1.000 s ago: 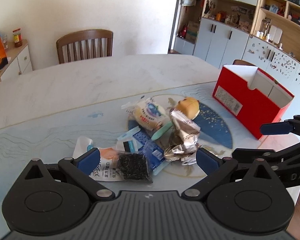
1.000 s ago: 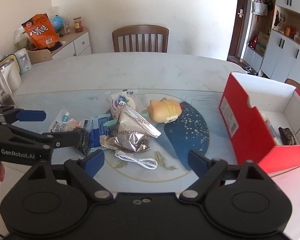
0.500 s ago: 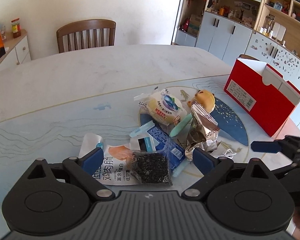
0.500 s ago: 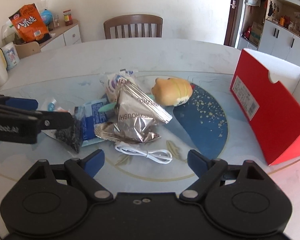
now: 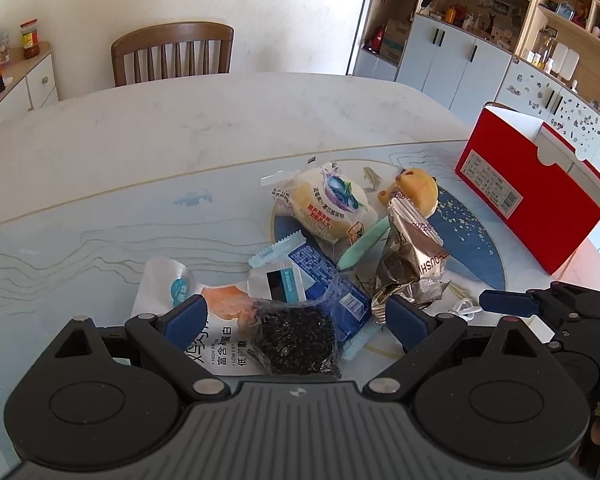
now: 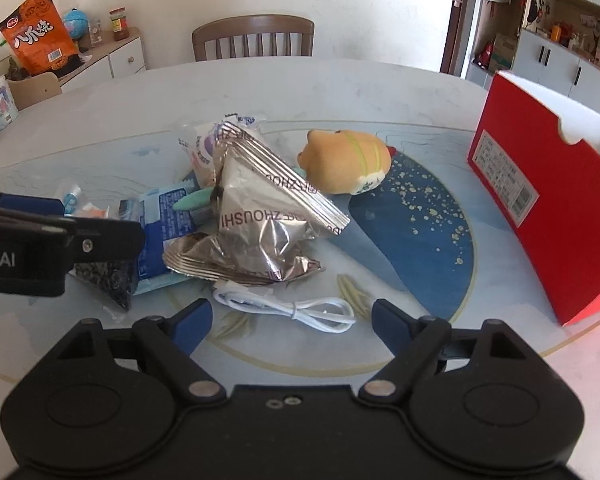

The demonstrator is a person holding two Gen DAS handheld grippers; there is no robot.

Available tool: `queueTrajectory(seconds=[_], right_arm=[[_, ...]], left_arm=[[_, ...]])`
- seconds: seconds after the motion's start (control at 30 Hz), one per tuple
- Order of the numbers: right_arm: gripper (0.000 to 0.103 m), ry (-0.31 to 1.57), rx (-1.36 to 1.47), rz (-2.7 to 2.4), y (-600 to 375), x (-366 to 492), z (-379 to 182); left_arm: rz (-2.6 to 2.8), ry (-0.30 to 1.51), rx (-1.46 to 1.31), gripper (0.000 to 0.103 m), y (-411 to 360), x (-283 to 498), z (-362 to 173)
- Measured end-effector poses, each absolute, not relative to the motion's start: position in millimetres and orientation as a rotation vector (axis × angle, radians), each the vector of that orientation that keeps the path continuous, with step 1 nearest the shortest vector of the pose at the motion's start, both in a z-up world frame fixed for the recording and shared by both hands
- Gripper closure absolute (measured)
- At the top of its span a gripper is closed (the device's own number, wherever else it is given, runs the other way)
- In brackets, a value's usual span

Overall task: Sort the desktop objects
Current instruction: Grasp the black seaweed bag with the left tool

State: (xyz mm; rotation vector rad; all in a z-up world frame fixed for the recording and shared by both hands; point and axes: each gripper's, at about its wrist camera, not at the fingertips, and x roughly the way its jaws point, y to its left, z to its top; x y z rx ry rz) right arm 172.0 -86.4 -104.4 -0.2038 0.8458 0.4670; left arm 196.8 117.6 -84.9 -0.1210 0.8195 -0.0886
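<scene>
Left gripper wide open, nothing held; its pads straddle the clear bag of dark bits at the near edge of the pile, not pressing it. Right gripper also wide open and empty, white cable lying loose between its fingers on the table. Pile sits mid-table: silver foil pouch, blue packet, white chicken pack under the bag, bun packet, plush toy behind. Red box far right, well apart.

Risks: left jaws could pinch the chicken pack or blue packet along with the bag, since they overlap. Thin cable may slip from the right pads. Grippers are close together, so a clash is possible.
</scene>
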Motion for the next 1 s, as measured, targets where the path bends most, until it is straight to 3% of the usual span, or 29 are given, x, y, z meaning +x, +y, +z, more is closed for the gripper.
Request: queueTrajectory(seconds=[0.5, 0.93, 1.0], right_arm=[[0.028, 0.828, -0.219, 0.543, -90.5, 176.7, -105.3], [0.029, 0.831, -0.202, 0.522, -101.8, 176.8, -104.0], [0.029, 0.83, -0.208, 0.514, -102.6, 176.0, -103.6]], left_arm=[[-0.08, 0.821, -0.107, 0.015, 108.8, 197.6, -93.3], [-0.064, 0.792, -0.059, 0.046, 100.0, 195.0, -93.8], [-0.066, 0.788, -0.062, 0.058, 99.7, 193.3, -94.1]])
